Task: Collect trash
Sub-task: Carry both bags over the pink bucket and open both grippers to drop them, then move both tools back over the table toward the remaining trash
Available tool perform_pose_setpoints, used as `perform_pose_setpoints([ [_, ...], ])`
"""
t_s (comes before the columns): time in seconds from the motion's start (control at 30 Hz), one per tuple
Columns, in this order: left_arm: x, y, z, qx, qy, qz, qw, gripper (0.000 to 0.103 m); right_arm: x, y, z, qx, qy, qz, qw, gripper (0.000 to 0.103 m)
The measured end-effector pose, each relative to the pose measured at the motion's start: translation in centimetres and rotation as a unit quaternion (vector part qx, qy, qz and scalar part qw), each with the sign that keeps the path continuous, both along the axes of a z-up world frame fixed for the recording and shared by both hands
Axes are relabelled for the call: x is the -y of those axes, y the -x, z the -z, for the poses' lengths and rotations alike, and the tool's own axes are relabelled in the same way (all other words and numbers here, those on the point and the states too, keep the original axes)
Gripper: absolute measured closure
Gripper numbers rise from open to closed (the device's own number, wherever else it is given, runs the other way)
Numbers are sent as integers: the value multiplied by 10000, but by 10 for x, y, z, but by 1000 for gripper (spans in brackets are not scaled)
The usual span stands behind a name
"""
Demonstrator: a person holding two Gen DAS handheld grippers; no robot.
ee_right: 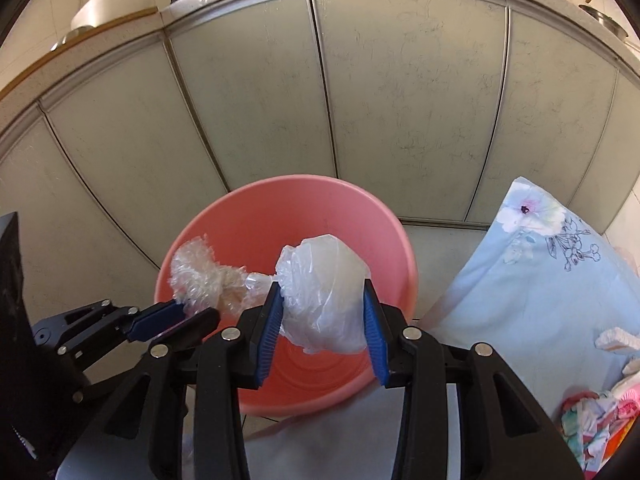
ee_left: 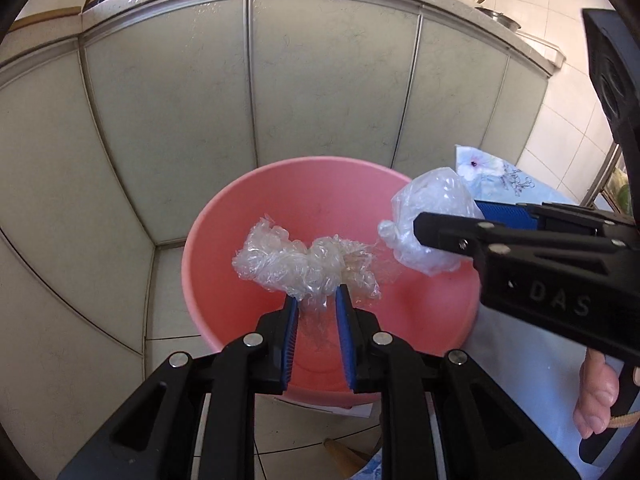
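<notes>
Grey cupboard doors (ee_right: 360, 112) stand behind a pink bucket (ee_left: 304, 184). Left hand-held gripper (ee_left: 316, 304) pinches crinkly wrap (ee_left: 296, 264); right hand-held gripper (ee_right: 324, 312) pinches a plastic bag (ee_right: 324, 296), both above the bucket. Light plastic may drift outside when let go.

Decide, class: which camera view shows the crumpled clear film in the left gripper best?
The left wrist view: the crumpled clear film sits centred, spread between the left gripper fingers above the pink basin. In the right wrist view it appears smaller, off to the left, partly hidden behind the right gripper.
</notes>
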State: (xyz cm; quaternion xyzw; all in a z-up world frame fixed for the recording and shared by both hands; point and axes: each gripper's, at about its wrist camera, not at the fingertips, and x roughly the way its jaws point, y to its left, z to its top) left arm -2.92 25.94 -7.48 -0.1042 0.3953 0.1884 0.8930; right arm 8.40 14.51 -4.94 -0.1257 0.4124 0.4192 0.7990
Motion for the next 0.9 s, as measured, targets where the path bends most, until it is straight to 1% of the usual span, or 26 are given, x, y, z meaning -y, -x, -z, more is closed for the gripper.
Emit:
perform_pose_setpoints([
  [0.17, 0, -5, 5, -152, -16, -45, 9999, 85, -13, -4, 12, -61, 242, -5, 9997, 64],
  [0.47, 0, -10, 10, -323, -20, -87, 9994, 83, -19, -11, 24, -83, 455, 83, 9989, 63],
  [0.57, 1, -10, 9, -320, -54, -105, 9994, 80, -22, -17, 24, -115, 470, 107, 9988, 63],
  [0.7, 1, -13, 8, -337, -103, -121, 9993, 77, -21, -15, 19, -119, 382, 34, 9992, 59],
  [0.77, 1, -13, 7, -340, -94, -140, 9993, 71, -20, -14, 17, -79, 341, -11, 9994, 55],
  [0.8, 1, -14, 7, -336, -85, -148, 9993, 69, -20, -13, 16, -56, 332, -40, 9994, 54],
  [0.87, 0, -13, 6, -325, -48, -162, 9993, 60, -19, -11, 13, -9, 338, -73, 9994, 52],
  [0.9, 0, -13, 5, -308, -18, -167, 9994, 58, -19, -11, 11, 2, 322, -88, 9994, 52],
])
